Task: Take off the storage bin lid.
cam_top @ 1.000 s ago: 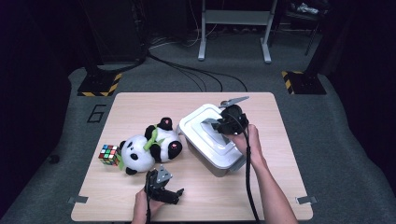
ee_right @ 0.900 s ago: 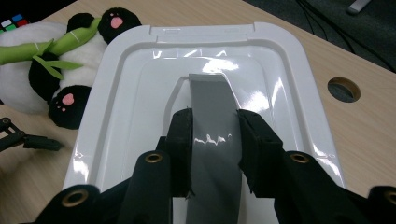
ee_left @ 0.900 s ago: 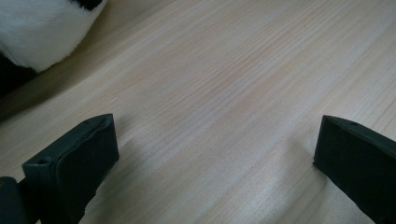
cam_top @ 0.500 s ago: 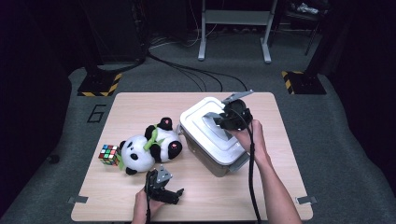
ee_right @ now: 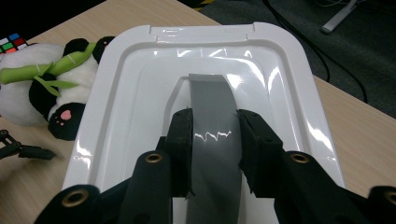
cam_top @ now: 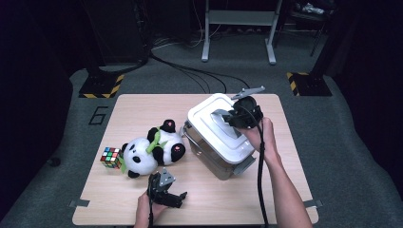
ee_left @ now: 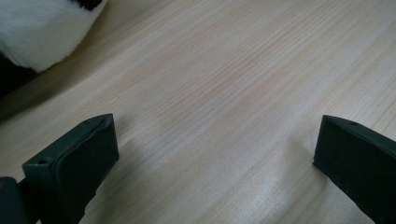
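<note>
A white lid (cam_top: 216, 127) (ee_right: 140, 121) with a grey handle (ee_right: 212, 121) is tilted up off a clear plastic bin (cam_top: 214, 159) at the table's right middle. My right gripper (cam_top: 228, 116) (ee_right: 214, 126) is shut on the grey handle, one jaw on each side of it. A plush panda (cam_top: 152, 149) (ee_right: 42, 88) holding a green bamboo stalk lies left of the bin. My left gripper (cam_top: 167, 187) (ee_left: 215, 144) rests open near the front edge, just in front of the panda (ee_left: 42, 28), with bare wood between its jaws.
A colour cube (cam_top: 110, 157) (ee_right: 11, 42) sits at the panda's left. The wooden table (cam_top: 142, 114) stands on grey floor with cables, stand legs and yellow-black striped blocks behind it.
My right gripper has risen with the lid, which now tilts up clear of the bin. The left gripper has stayed put.
</note>
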